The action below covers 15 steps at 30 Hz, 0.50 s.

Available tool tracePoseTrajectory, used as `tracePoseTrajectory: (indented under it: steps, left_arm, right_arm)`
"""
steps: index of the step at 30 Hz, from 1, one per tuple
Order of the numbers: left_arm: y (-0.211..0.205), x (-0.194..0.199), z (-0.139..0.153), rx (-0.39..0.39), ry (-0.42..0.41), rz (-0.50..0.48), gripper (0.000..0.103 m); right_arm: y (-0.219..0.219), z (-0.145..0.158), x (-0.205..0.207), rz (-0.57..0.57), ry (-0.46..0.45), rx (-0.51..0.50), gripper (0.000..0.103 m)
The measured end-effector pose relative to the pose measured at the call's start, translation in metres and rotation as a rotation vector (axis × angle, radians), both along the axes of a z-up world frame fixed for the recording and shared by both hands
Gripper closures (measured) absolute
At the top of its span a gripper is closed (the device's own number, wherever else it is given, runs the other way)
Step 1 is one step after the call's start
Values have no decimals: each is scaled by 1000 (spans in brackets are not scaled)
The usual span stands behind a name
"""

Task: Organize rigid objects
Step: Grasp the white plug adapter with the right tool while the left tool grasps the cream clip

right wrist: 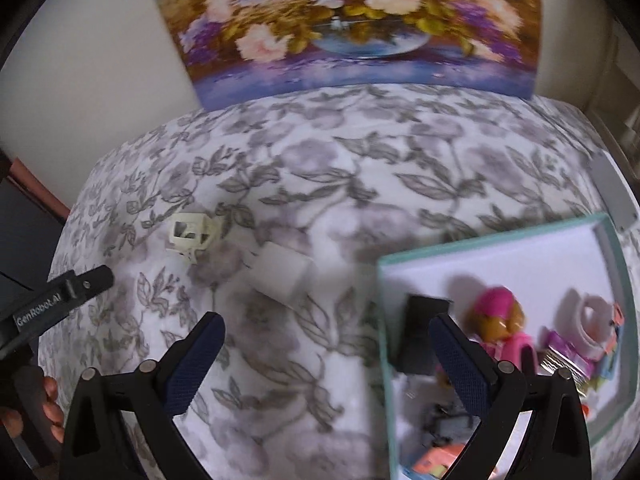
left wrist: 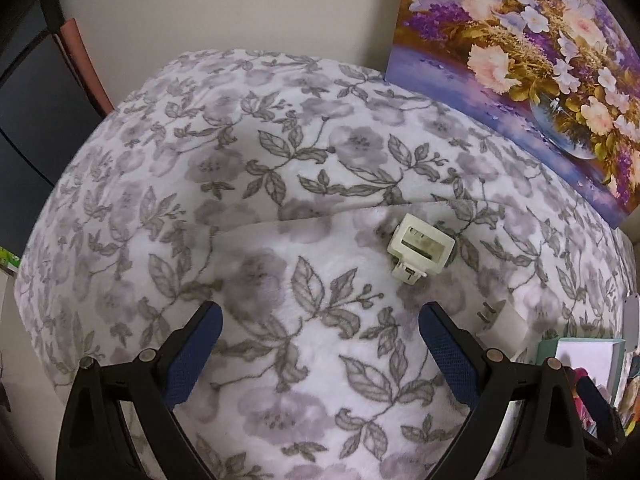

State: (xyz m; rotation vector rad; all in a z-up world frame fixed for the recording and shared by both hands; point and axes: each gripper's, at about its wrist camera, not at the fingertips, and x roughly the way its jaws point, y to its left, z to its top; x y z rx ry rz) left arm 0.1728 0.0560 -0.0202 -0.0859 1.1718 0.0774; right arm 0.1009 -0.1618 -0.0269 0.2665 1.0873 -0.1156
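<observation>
Box: a shallow white box with a teal rim [right wrist: 496,236] sits on the floral cloth [right wrist: 320,184] at the right, under the right gripper's right finger.
In the box: a pink-hatted toy figure [right wrist: 500,324], a dark block [right wrist: 420,332], a white ring-shaped piece [right wrist: 592,320], and small colourful bits too blurred to name.
Outside the box: a cream plastic clip [left wrist: 418,246] lies on the cloth, ahead of the left gripper and well apart from the box; a white rectangular block [right wrist: 282,274] lies between the clip and the box.
Left gripper [left wrist: 320,336]: fingers spread wide, holding nothing.
Right gripper [right wrist: 326,344]: fingers apart, empty, straddling the box's left rim.
Writing: "GenRobot.AI" on the left gripper's black finger, seen from the right wrist.
Backdrop: a flower painting [right wrist: 344,20] leans against the wall.
</observation>
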Motion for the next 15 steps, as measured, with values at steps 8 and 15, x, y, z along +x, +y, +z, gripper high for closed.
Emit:
tracePoseTrajectory:
  steps: [8,15]
  left_arm:
    - [3,29,-24,-39,25,-7,4]
    - [-19,46,-43,-81,26,-83,4]
  right_arm:
    - [26,-29,35,52,46,3,1]
    - [33,-51,54,72,72,-9,11]
